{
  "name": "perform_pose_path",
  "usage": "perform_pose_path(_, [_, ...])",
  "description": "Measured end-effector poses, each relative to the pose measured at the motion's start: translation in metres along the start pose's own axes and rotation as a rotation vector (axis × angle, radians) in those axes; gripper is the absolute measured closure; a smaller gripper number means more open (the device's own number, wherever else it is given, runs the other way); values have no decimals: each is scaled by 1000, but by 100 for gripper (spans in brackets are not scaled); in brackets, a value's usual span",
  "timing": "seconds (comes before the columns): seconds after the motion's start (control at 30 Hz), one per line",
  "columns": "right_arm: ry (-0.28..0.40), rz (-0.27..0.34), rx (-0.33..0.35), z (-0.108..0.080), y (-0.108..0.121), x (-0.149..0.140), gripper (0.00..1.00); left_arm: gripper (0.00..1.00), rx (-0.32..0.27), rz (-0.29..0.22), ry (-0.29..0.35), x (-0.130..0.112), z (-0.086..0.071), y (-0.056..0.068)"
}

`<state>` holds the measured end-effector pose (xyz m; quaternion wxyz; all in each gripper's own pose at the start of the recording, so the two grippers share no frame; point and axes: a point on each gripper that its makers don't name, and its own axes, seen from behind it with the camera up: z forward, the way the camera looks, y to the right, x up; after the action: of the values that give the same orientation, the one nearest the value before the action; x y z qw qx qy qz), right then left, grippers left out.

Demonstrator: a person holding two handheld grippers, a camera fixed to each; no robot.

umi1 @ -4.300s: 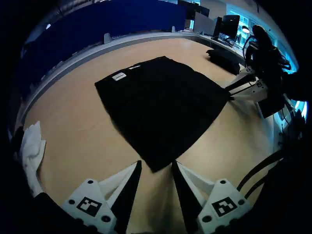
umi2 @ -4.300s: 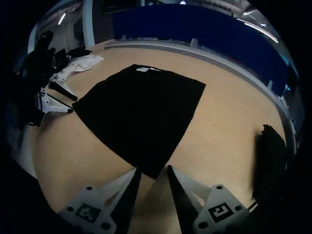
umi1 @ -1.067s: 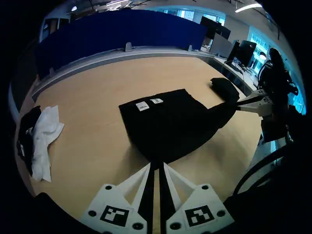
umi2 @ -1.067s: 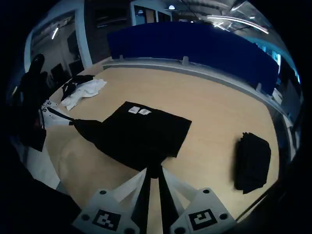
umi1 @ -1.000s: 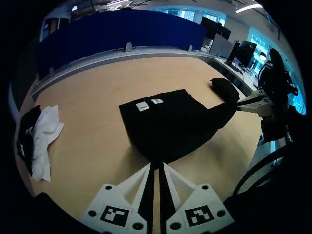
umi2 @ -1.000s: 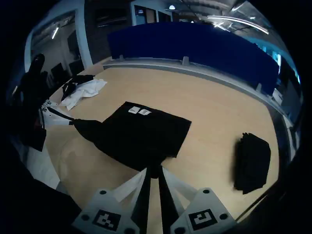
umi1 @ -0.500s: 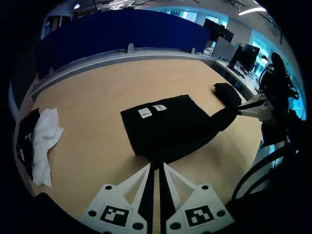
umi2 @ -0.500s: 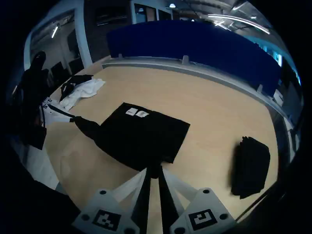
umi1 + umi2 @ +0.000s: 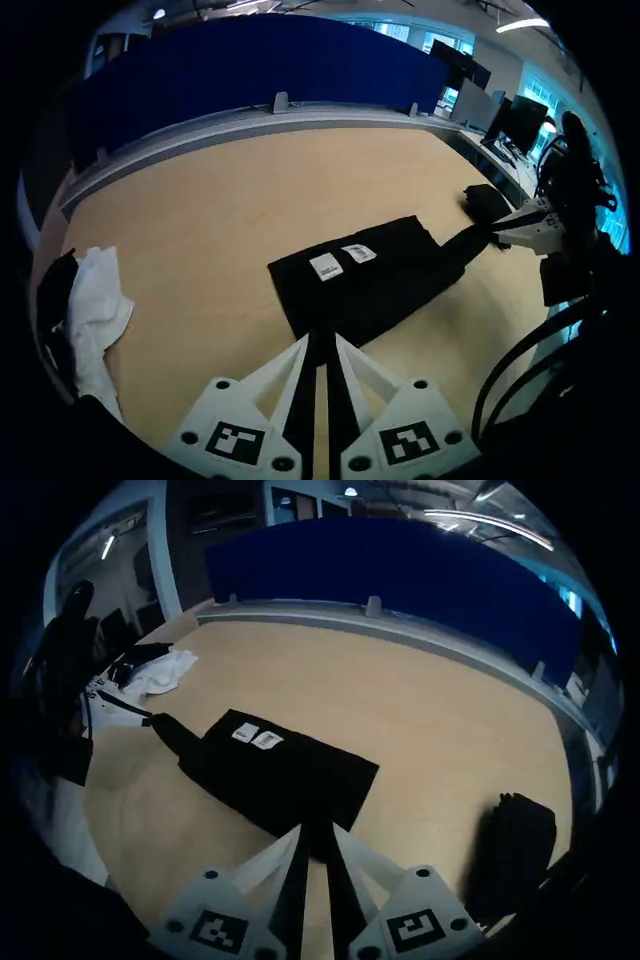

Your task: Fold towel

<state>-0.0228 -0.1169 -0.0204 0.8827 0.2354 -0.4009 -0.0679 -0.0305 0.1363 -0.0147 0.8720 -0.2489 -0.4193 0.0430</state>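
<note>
The towel (image 9: 376,272) lies on the bench (image 9: 184,232), two corners hidden in the grip of the left hand-held gripper (image 9: 322,340) and right hand-held gripper (image 9: 314,832), each clamped on it. The right gripper view shows a dark, indistinct pile (image 9: 516,840) at the bench's edge; the left gripper view, monitors (image 9: 524,120).

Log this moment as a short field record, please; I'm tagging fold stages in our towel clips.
item: black towel, two white labels facing up
left gripper: left gripper shut on one near corner of the towel
right gripper: right gripper shut on the other near corner
towel state: gripped corners drawn taut and apparently raised; the rest lies on the table
surface: wooden table
elsewhere: white cloth and dark folded stack, both apart from the towel
backdrop: blue partition
</note>
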Motion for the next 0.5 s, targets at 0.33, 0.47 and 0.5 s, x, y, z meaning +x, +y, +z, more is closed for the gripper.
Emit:
perform_pose_path(0.33, [-42,14,-20,40,21,-1,87,92,-15,34,-65,-2,40,-14])
perform_pose_path(0.47, [-51,30,-19,48,25,-3,87,92,-17,64,-82,-3,51,-17])
perform_pose_path(0.5, [-53,32,-19,50,25,-4,87,92,-16,67,-84,-3,53,-18])
